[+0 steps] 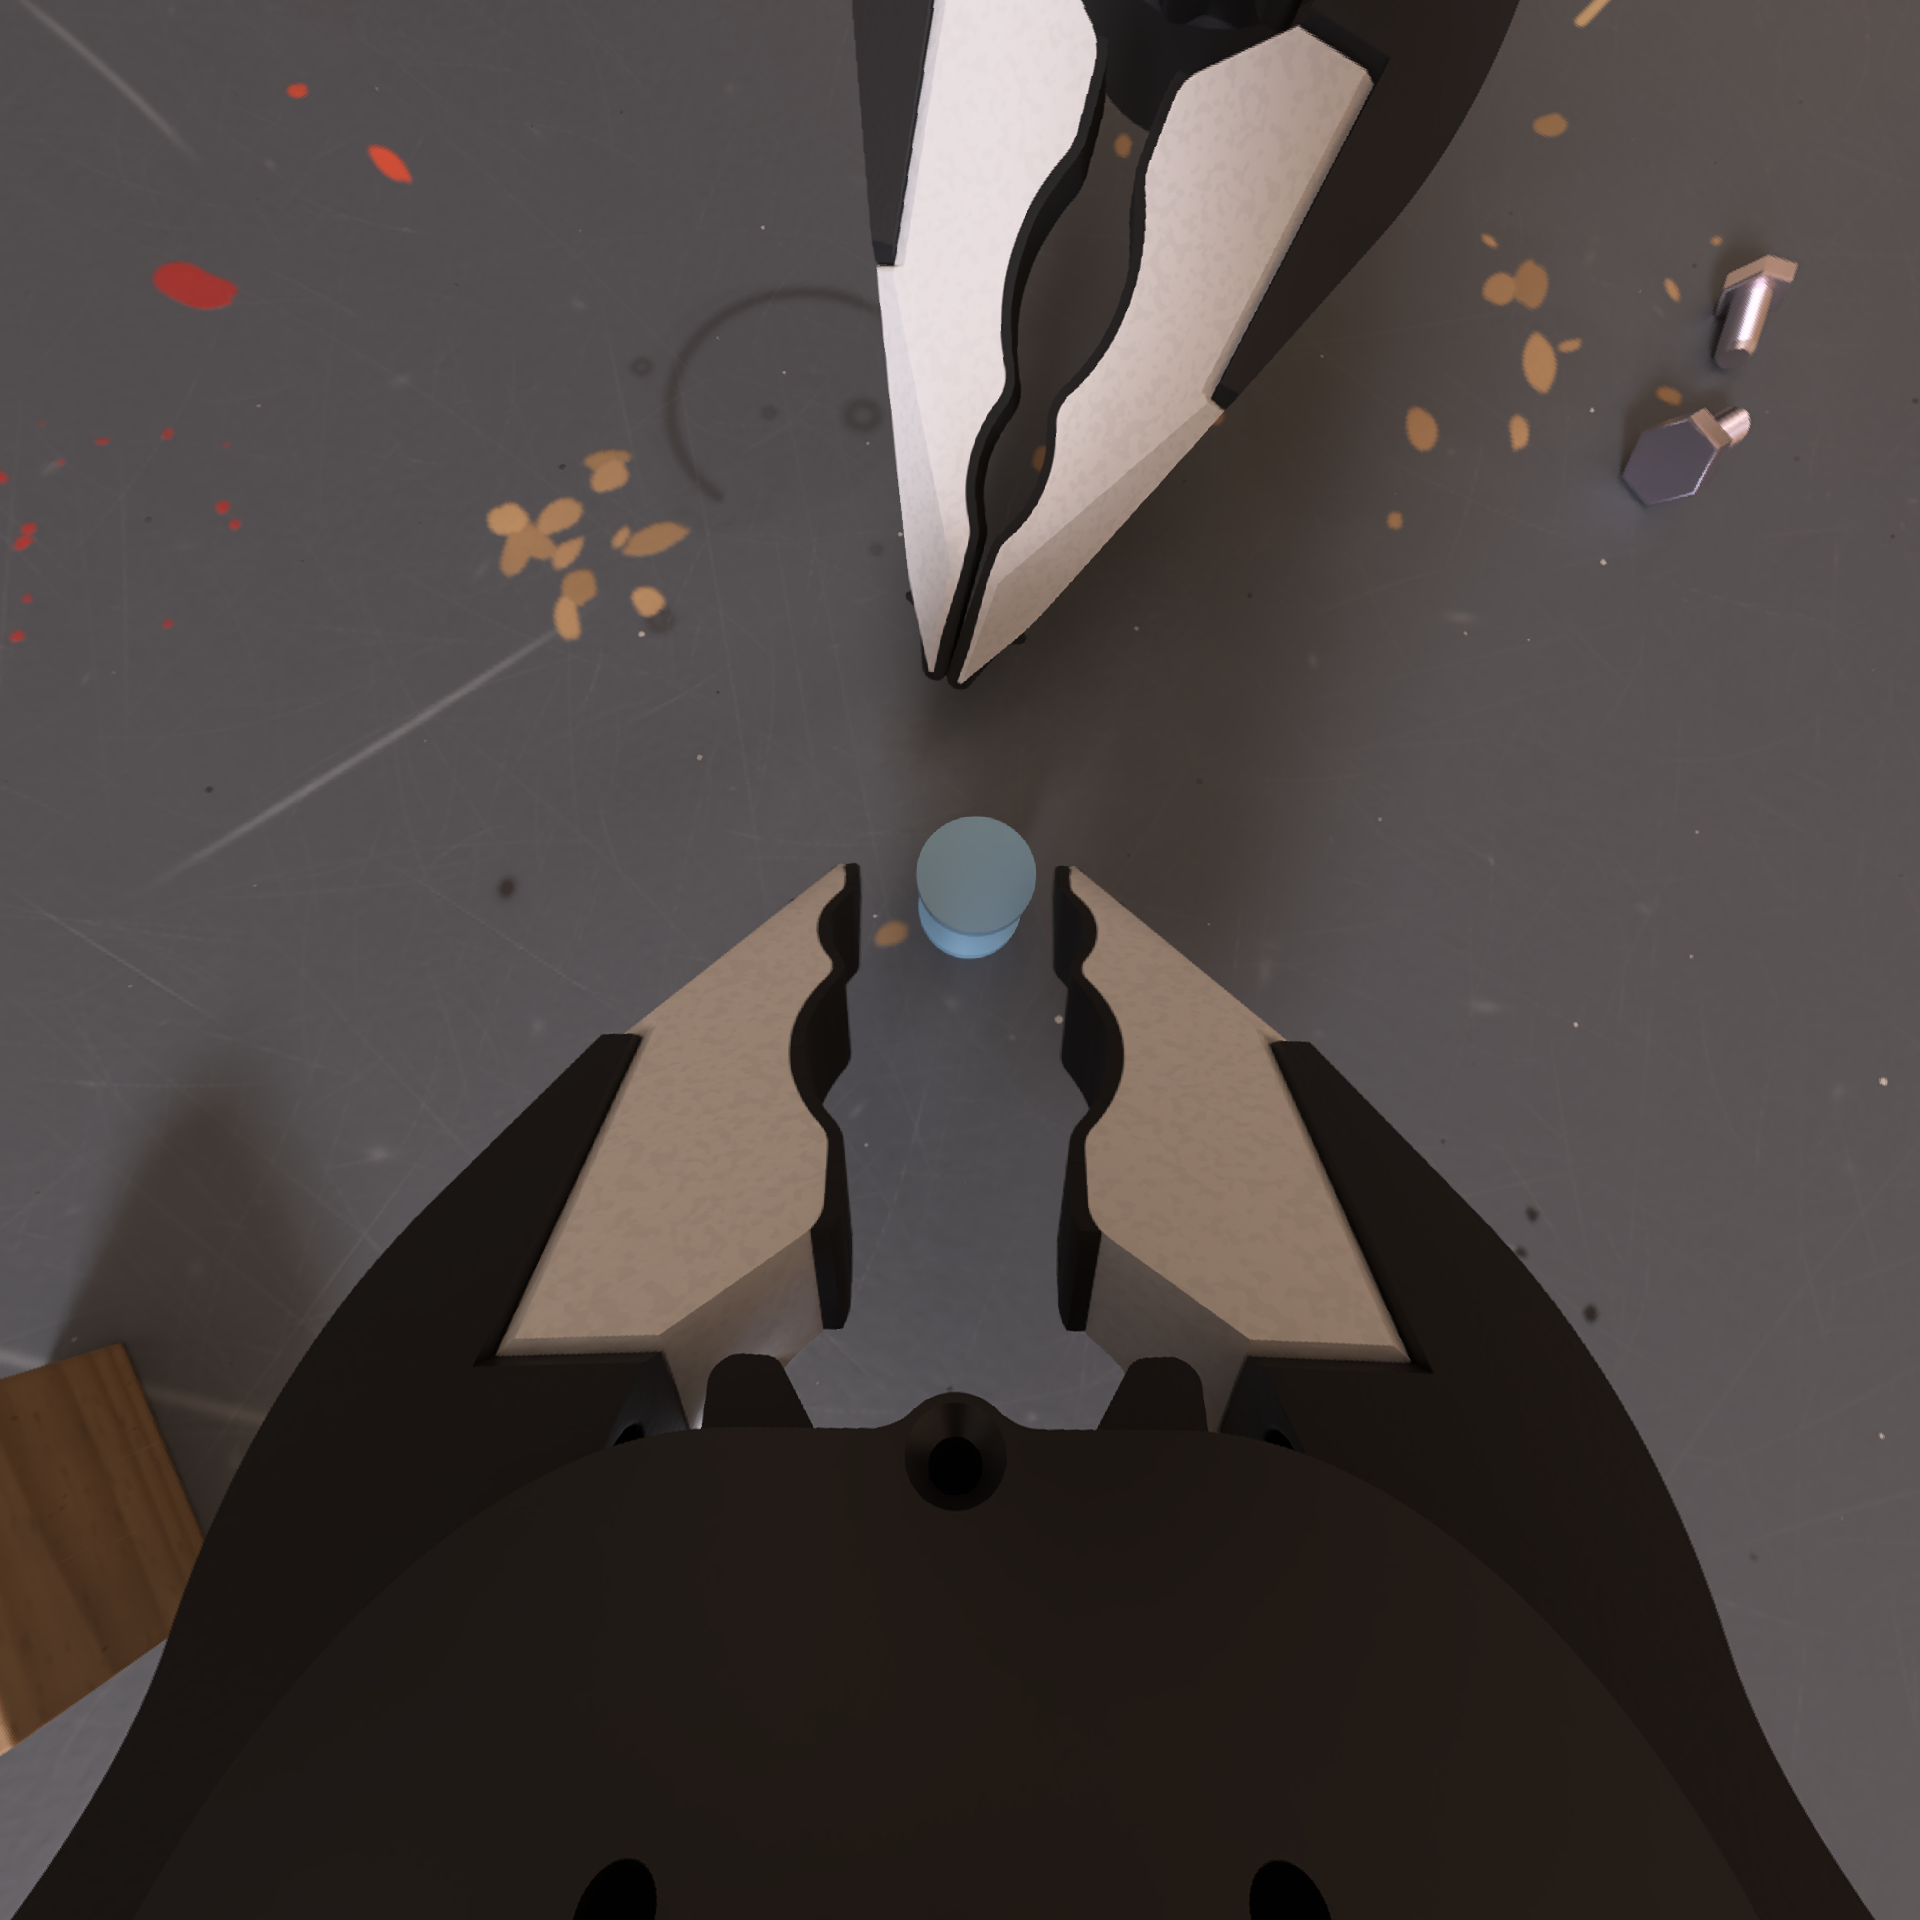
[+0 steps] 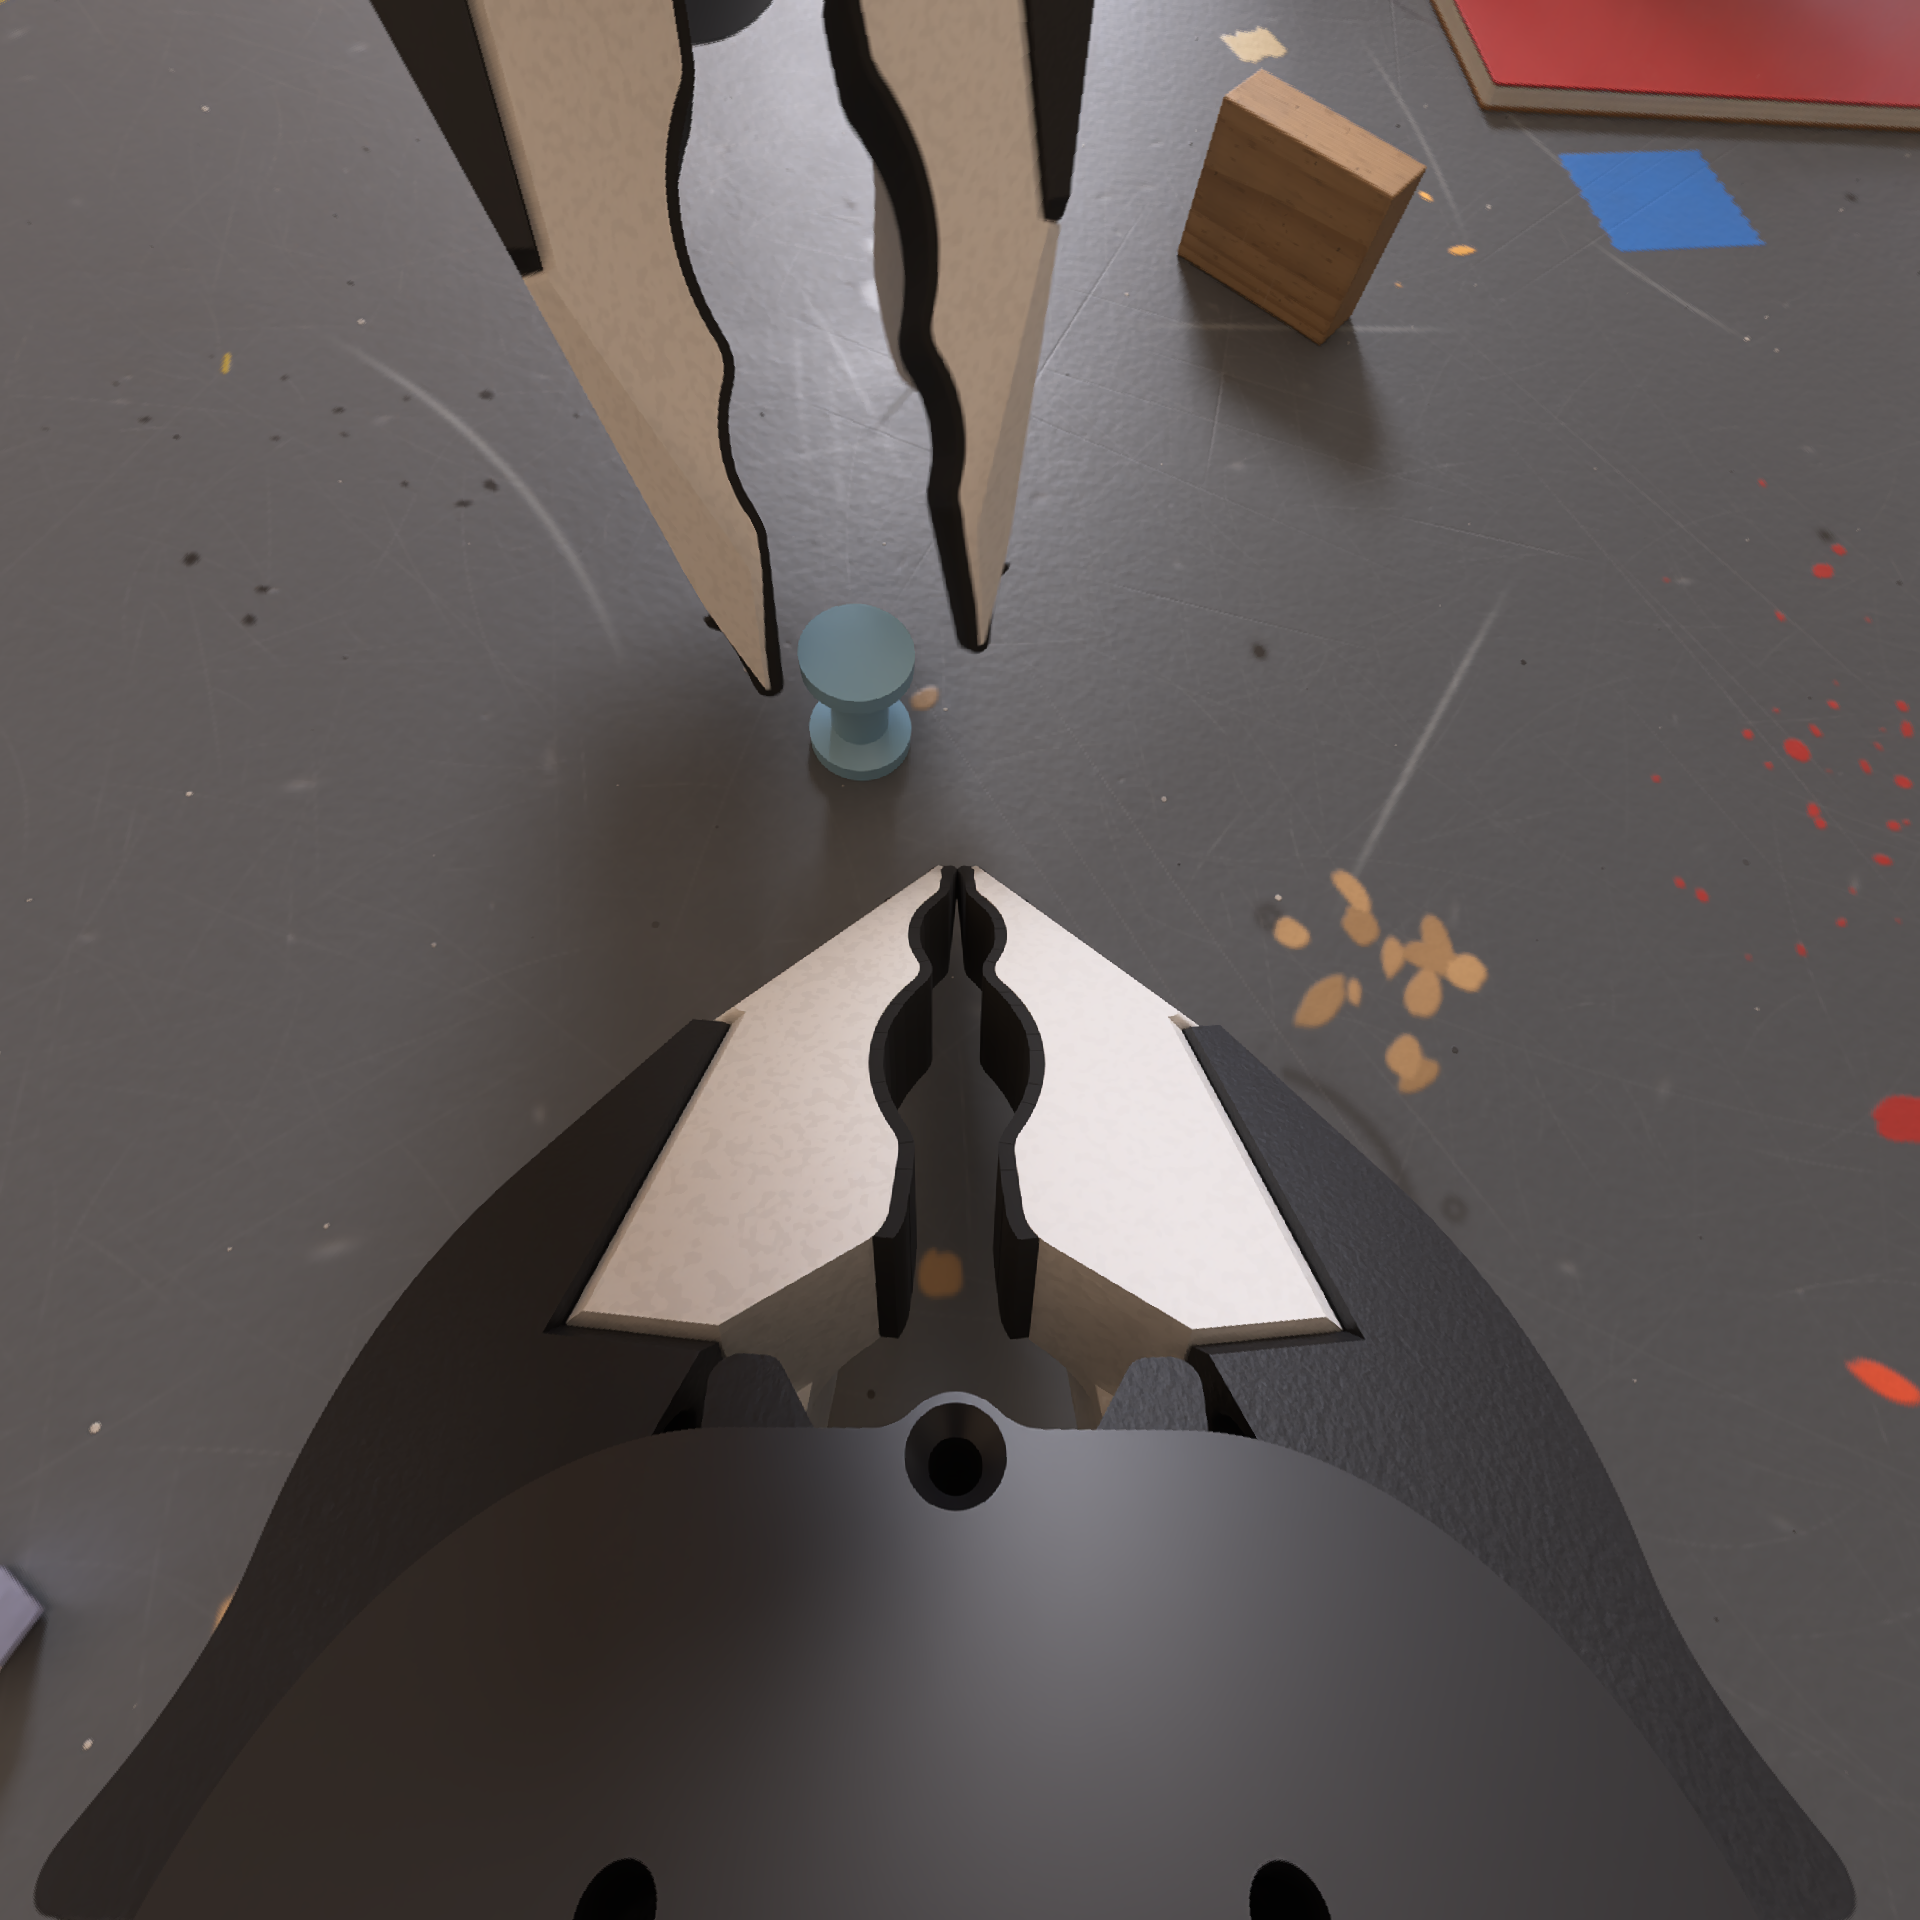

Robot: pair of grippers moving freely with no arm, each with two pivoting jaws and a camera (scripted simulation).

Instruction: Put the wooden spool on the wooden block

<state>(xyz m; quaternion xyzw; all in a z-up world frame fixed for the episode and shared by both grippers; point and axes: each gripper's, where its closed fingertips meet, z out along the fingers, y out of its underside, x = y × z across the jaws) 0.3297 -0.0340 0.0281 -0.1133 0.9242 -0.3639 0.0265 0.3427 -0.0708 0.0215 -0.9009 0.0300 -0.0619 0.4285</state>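
Note:
A small blue-grey spool (image 1: 975,883) stands upright on the dark grey table. My left gripper (image 1: 956,878) is open, its fingertips on either side of the spool's top, not touching it. In the right wrist view the spool (image 2: 857,691) stands between the left gripper's fingertips (image 2: 873,660). My right gripper (image 2: 954,871) is shut and empty, a short way from the spool; it also shows in the left wrist view (image 1: 951,675). The wooden block (image 2: 1299,203) lies on the table off to the side, and its corner shows in the left wrist view (image 1: 73,1527).
Two metal bolts (image 1: 1704,416) lie on the table. A red board (image 2: 1704,52) and a blue tape patch (image 2: 1657,197) lie beyond the block. Red and tan paint spots (image 2: 1382,977) mark the scratched table surface (image 2: 312,831).

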